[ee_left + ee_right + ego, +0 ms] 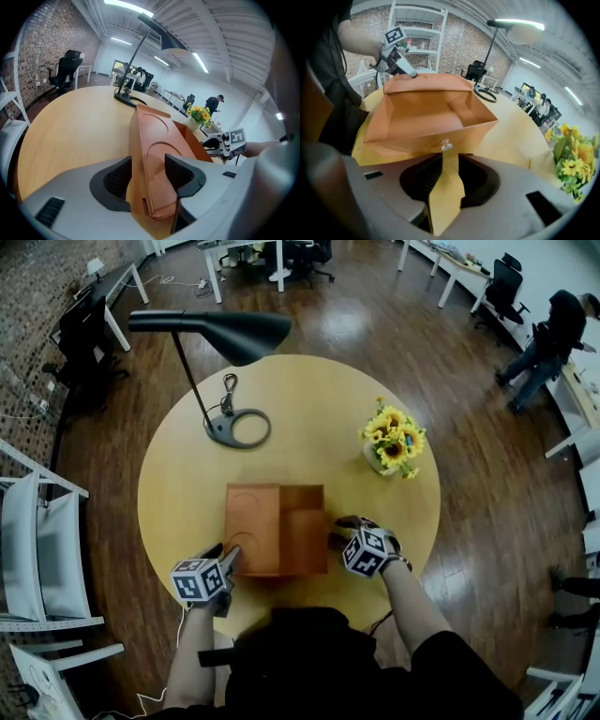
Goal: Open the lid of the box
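A brown wooden box (305, 535) sits on the round table (178, 493) near its front edge. Its lid (253, 526) is swung over to the left, and the inside (440, 115) shows bare. My left gripper (232, 557) is at the lid's near left corner. In the left gripper view the lid (157, 154) runs between the jaws, and the left gripper (149, 173) is shut on its edge. My right gripper (449, 176) stands open just in front of the box's small metal clasp (446, 145), with only table between its pads. In the head view the right gripper (336, 531) is beside the box's right wall.
A black desk lamp (239, 427) stands at the table's back left, its shade (225, 329) hanging over the edge. A vase of sunflowers (394, 442) is at the right. White chairs (37, 559) stand on the left. A person (548, 343) stands far right by desks.
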The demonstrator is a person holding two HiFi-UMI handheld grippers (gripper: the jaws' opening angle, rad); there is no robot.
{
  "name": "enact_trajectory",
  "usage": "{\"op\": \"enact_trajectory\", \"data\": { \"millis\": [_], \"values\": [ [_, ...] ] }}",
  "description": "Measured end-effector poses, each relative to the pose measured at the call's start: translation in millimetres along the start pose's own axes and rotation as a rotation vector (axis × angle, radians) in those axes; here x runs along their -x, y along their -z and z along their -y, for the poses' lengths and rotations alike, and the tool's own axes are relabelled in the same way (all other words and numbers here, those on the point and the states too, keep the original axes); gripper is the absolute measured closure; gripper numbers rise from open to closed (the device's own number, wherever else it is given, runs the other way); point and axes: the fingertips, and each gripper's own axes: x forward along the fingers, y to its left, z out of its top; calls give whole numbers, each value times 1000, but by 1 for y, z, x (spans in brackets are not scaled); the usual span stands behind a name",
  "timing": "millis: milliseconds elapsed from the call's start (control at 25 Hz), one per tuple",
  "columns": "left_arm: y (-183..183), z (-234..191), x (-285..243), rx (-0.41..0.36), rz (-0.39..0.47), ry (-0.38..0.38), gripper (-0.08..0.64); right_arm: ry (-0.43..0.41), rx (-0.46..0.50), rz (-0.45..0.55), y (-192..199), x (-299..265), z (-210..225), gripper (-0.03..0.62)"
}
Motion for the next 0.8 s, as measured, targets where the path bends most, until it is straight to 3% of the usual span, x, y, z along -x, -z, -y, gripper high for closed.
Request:
{"op": "enact_trajectory", "data": {
  "millis": [240, 400, 680, 800],
  "values": [
    [-2, -1, 5, -40, 56, -42, 350, 81, -261, 190, -6, 48, 6, 479],
    [-24, 7, 21, -56, 176, -32, 407, 169, -373, 329, -22, 93, 13, 479],
    [-68, 31, 83, -47, 430, 103, 502, 365, -488, 569, -49, 179, 24, 489],
    [-84, 39, 116, -46, 542, 151, 503, 476, -550, 658, -56, 216, 32, 588]
  ]
}}
